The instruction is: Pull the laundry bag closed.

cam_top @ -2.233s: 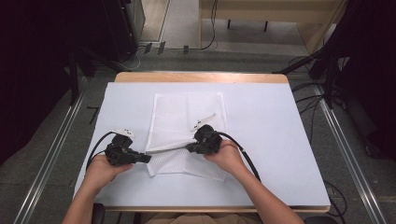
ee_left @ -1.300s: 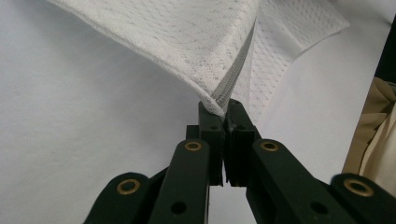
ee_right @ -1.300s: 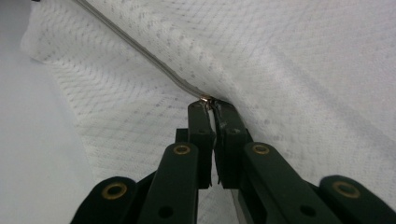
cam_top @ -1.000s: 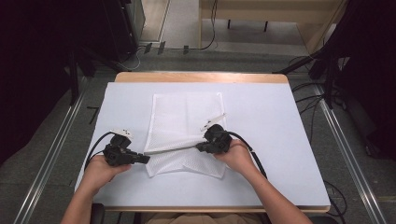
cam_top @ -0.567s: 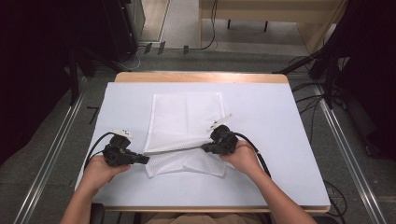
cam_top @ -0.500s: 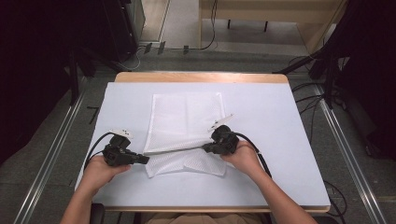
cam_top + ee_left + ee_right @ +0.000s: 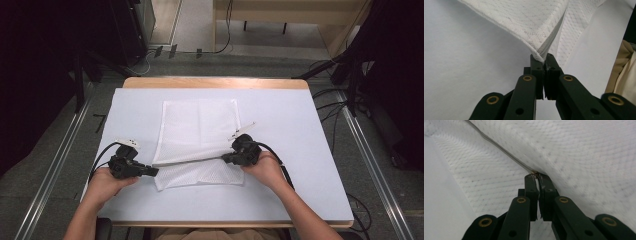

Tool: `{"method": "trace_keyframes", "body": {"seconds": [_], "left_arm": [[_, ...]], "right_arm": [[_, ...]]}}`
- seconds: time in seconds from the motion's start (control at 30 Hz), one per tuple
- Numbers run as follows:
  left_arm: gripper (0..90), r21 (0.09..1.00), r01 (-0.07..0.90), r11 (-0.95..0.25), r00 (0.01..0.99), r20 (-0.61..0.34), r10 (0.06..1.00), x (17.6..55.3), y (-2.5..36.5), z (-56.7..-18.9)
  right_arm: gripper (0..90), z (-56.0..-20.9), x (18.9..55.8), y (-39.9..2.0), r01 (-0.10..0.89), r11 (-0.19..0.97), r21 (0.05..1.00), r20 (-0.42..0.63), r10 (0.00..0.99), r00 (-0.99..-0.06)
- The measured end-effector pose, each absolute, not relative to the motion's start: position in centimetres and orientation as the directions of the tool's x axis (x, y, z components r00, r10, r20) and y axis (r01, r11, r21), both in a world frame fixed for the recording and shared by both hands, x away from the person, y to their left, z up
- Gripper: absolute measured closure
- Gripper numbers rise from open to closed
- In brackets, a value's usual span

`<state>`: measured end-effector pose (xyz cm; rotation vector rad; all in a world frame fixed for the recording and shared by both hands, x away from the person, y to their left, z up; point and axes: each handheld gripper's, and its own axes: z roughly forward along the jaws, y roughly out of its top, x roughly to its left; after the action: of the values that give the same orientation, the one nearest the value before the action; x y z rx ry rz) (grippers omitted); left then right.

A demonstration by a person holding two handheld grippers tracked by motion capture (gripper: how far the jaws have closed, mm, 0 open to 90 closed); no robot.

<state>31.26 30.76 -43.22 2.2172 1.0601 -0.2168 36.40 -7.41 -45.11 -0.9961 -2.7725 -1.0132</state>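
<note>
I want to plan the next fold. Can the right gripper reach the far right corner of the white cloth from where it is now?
Probably yes. The far right corner lies flat and nothing stands between it and the right gripper. But that gripper is shut on the white cloth, so it must let go first.

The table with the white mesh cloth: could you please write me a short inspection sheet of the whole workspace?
Surface: table under a white cover, wooden edge at the far side.
Job's things: white mesh cloth lying flat at the far end, its near edge lifted and stretched taut between the two tools.
Clutter: nothing seen.
Grippers: left tool shut on the cloth's left corner; right tool shut on the same edge at the right.
Cables: a black cable trails from the left tool, another from the right.
Surroundings: grey floor, metal rails beside the table, dark equipment and floor cables beyond.
</note>
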Motion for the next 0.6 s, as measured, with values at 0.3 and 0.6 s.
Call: {"method": "trace_keyframes", "body": {"seconds": [0.3,0.6], "left_arm": [[88.6,0.490,0.755,-0.436,0.643,-0.425,0.637,31.3,31.2,-43.4],[88.5,0.486,0.750,-0.449,0.652,-0.428,0.626,31.3,31.0,-43.5]], "right_arm": [[87.9,-45.0,36.5,-9.2,0.600,0.565,0.566,0.243,0.581,-0.777],[87.9,-44.8,35.7,-10.9,0.605,0.565,0.562,0.257,0.575,-0.776]]}}
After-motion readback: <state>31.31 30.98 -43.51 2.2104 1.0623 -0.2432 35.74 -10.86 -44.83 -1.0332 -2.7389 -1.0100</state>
